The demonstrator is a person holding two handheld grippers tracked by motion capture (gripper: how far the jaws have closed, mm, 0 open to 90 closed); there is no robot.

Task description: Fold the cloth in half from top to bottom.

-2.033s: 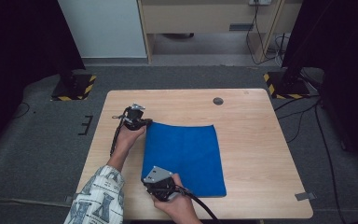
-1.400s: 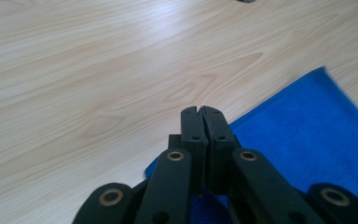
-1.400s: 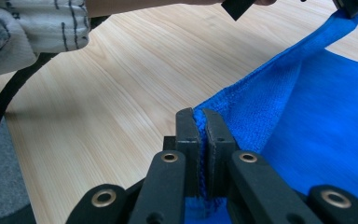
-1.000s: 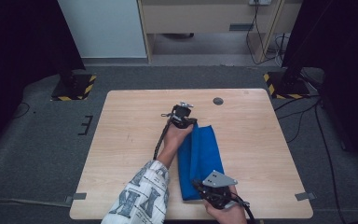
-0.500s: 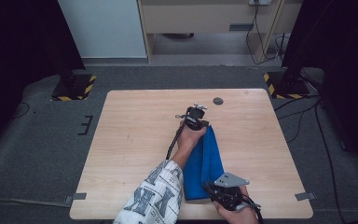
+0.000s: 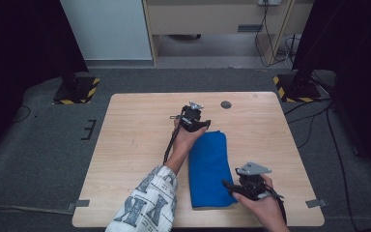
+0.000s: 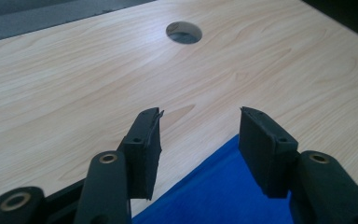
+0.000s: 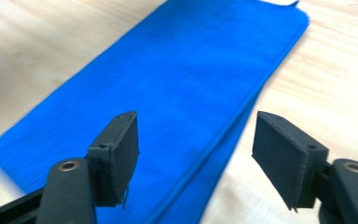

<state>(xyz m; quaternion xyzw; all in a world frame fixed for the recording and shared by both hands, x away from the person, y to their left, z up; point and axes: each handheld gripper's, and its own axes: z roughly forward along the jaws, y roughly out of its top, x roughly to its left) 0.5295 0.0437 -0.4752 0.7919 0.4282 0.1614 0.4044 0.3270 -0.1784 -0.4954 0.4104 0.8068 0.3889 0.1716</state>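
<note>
A blue cloth (image 6: 209, 170) is lying folded into a long narrow strip on the wooden counter (image 6: 135, 145), a little right of the middle, running from mid-counter towards the person's edge. The left gripper (image 6: 199, 126) is hovering at the cloth's far end, the person's patterned sleeve (image 6: 145, 205) reaching across from below. Its jaws have just been opening and are standing spread; in the left gripper view the cloth's corner (image 7: 223, 186) is lying beneath the gap, with no pad pressing on it. The right gripper (image 6: 228, 186) is sitting just beside the cloth's near right edge, its jaws also freshly opening and now spread wide, with the folded edge (image 8: 191, 102) lying on the counter below them, unpinched. A small round hole (image 6: 226, 104) is showing in the counter beyond the left gripper.
</note>
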